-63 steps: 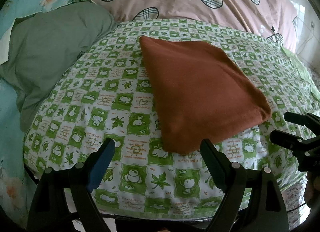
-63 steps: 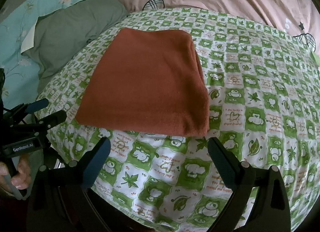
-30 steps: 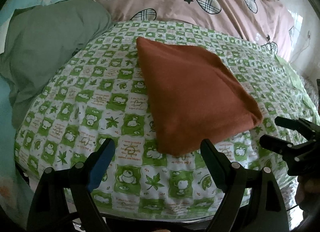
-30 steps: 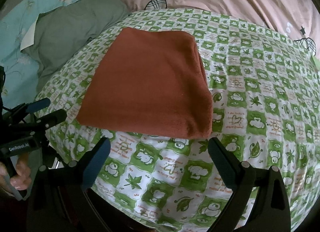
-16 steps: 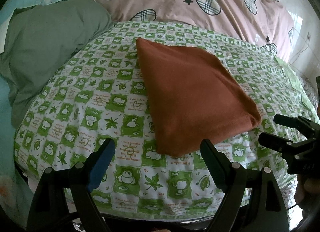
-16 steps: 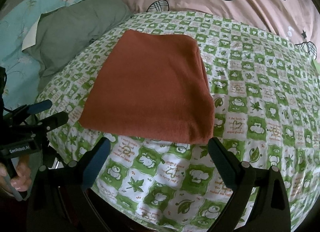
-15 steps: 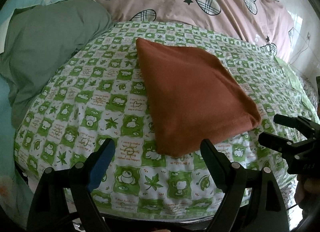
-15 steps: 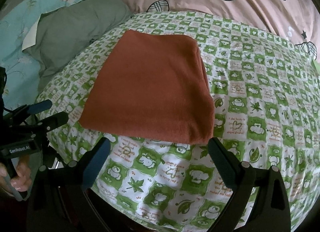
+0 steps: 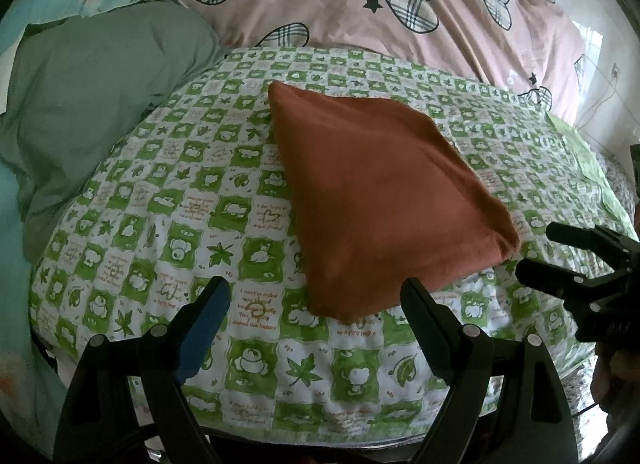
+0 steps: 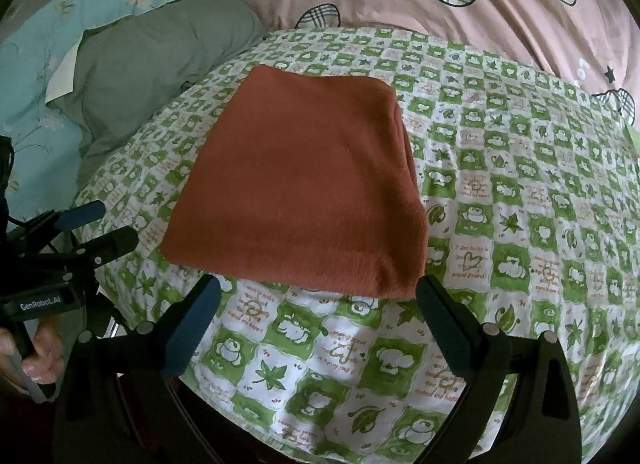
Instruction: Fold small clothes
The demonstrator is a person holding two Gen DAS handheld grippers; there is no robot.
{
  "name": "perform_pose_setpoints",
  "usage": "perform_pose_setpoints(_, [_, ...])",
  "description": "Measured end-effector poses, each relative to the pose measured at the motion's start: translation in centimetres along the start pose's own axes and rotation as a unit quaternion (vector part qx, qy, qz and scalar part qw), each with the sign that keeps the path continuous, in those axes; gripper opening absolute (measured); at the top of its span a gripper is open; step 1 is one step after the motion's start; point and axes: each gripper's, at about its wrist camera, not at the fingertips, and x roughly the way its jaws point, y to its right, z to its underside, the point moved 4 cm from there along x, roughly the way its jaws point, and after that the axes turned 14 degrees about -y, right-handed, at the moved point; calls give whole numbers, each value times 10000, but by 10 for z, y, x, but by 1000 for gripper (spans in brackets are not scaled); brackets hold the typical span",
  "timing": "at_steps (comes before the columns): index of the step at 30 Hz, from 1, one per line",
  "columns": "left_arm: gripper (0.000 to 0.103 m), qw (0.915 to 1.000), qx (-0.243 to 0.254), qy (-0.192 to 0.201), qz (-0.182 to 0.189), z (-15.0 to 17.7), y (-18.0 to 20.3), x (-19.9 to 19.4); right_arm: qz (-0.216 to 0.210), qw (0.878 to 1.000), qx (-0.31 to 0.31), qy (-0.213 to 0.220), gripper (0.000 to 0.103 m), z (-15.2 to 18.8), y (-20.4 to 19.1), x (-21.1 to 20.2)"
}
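Broad pink bedcover (image 9: pixel 340 3) with plaid hearts and black stars across the back, bunched up behind everything else. In front of it, a green-and-white checked sheet (image 9: pixel 180 223) printed with leaves and little animals, spread smooth over a rounded surface and filling most of both views. To the left, a plain grey-green pillow (image 9: pixel 92 103), pressed against the sheet's edge, with pale blue flowered bedding (image 10: pixel 60 23) behind and beside it. In the middle of the checked sheet, a rust-brown cloth (image 10: pixel 304 191), folded into a flat, roughly square packet, layered edges showing along its right side in the right wrist view, near corner pointing toward the camera in the left wrist view; same cloth (image 9: pixel 380 199) lying free, touched by neither tool. Left gripper (image 9: pixel 316 308) held low at the near edge of the sheet, fingers spread wide, empty, the cloth's near corner just beyond the gap between the tips. Right gripper (image 10: pixel 318 296) likewise spread wide and empty, tips just short of the cloth's near edge, one to each side. Each tool visible from the other's camera too, off to the side, fingers slightly parted with nothing between them. At the lower left of the right wrist view, a hand (image 10: pixel 38 356) wrapped around the left tool's handle.
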Motion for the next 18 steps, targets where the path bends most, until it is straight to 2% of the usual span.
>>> perform_pose_setpoints(18, [87, 10000, 64, 66, -12, -6, 3, -3, -41, 9999, -3, 94, 98, -11, 6, -3])
